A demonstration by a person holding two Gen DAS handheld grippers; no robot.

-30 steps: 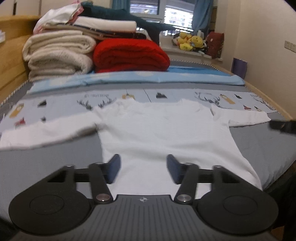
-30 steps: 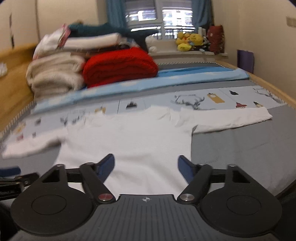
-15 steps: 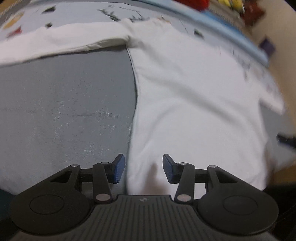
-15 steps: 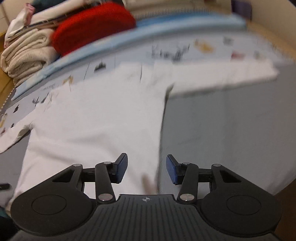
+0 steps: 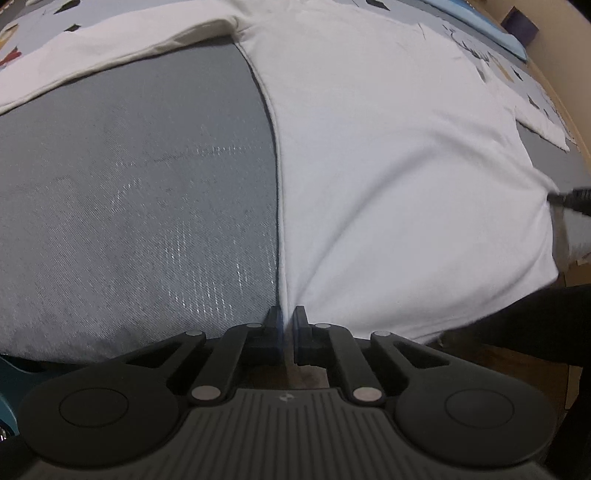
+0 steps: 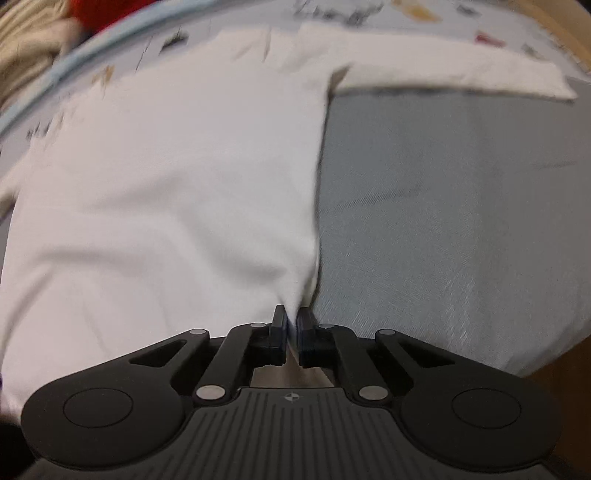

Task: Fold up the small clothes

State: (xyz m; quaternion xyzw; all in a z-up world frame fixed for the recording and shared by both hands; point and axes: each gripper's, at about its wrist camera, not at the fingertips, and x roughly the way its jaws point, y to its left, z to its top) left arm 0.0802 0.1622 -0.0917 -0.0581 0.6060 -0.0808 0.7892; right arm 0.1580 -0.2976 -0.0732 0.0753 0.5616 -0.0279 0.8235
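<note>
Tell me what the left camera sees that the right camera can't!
Only the left wrist view shows the left gripper, shut on the shirt's left bottom corner, the left sleeve, and the other gripper's black tip at the far edge. Only the right wrist view shows the right gripper, shut on the right bottom corner, the right sleeve, and a bit of red blanket. Both show the white shirt lying flat on the grey bed.

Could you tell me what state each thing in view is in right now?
White shirt: spread flat on the bed, sleeves out, both bottom corners pinched.
Left tongs: shut on the shirt's bottom left corner.
Right tongs: shut on the bottom right corner.
Grey bedcover: smooth, bare beside the shirt.
</note>
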